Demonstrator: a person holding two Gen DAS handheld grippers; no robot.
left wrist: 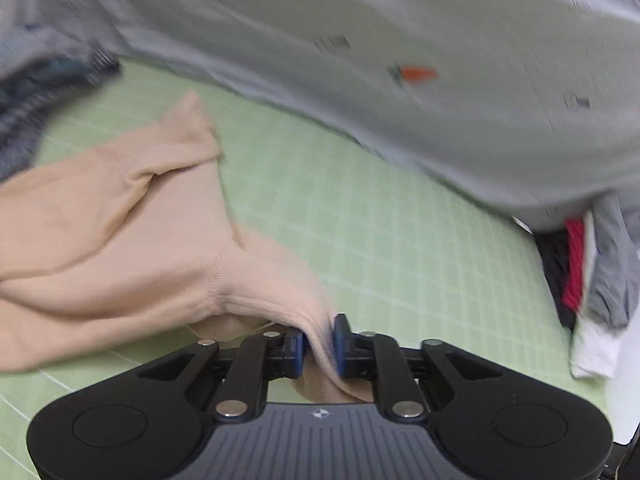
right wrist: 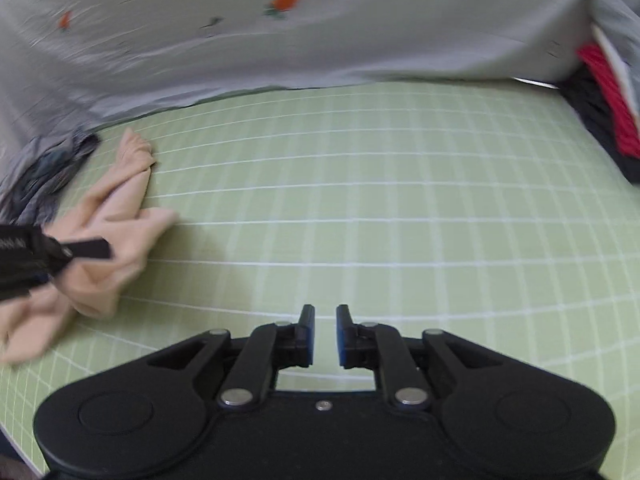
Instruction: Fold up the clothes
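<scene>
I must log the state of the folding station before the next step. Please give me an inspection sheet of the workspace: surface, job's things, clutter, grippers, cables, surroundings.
Surface: green grid mat, mostly bare in the middle.
Job's things: peach garment, crumpled at the mat's left side, one edge pinched and pulled up.
Clutter: grey carrot-print cloth across the back; dark clothes pile at far left; red, black, grey and white clothes heaped at right.
Grippers: left gripper shut on the peach garment; right gripper open, holding nothing, over bare mat.
Cables: nothing seen.
Surroundings: hidden by the grey cloth; picture blurred.
</scene>
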